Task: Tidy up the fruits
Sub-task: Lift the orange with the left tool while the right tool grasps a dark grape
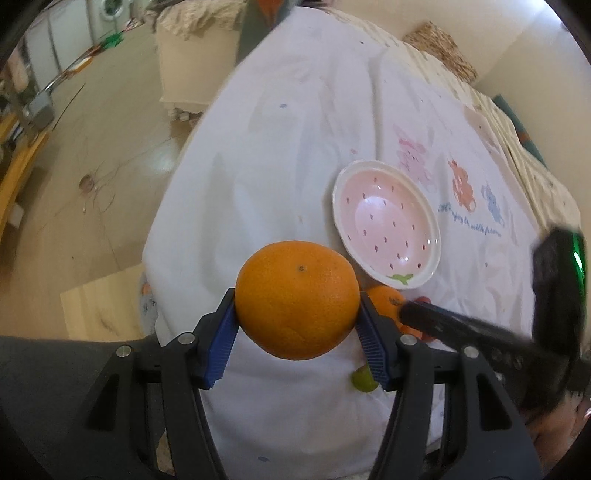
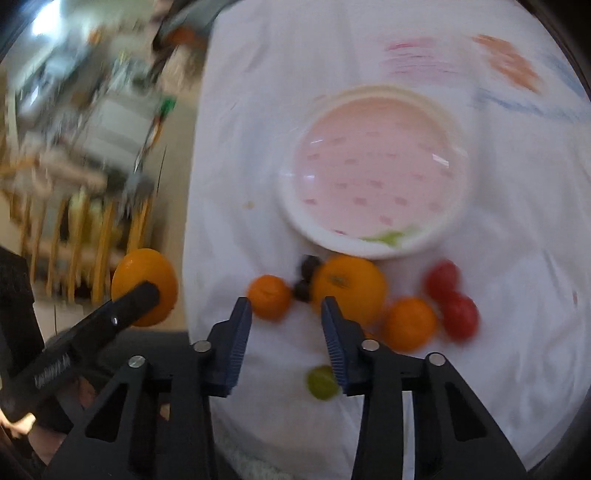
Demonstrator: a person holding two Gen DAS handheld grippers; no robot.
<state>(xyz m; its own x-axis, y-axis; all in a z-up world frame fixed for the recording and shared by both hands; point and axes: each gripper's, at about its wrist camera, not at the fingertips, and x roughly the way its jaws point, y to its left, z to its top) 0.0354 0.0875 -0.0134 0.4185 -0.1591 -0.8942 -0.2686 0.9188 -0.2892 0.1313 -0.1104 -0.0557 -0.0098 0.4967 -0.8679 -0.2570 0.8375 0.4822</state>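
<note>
Large orange (image 1: 297,299) aloft, near pink plate (image 1: 386,225)

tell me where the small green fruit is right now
In the right wrist view the small round green fruit lies on the white cloth, nearest the camera, beside the right tongs' right finger, below the cluster of orange fruits.

A home. At the upper left of the left wrist view stands a washing machine (image 1: 110,11) beyond a wood-look floor (image 1: 110,147). The table wears a white cloth (image 1: 277,147) printed with cartoon animals, with a fringed cream seat (image 1: 195,48) behind it.
</note>
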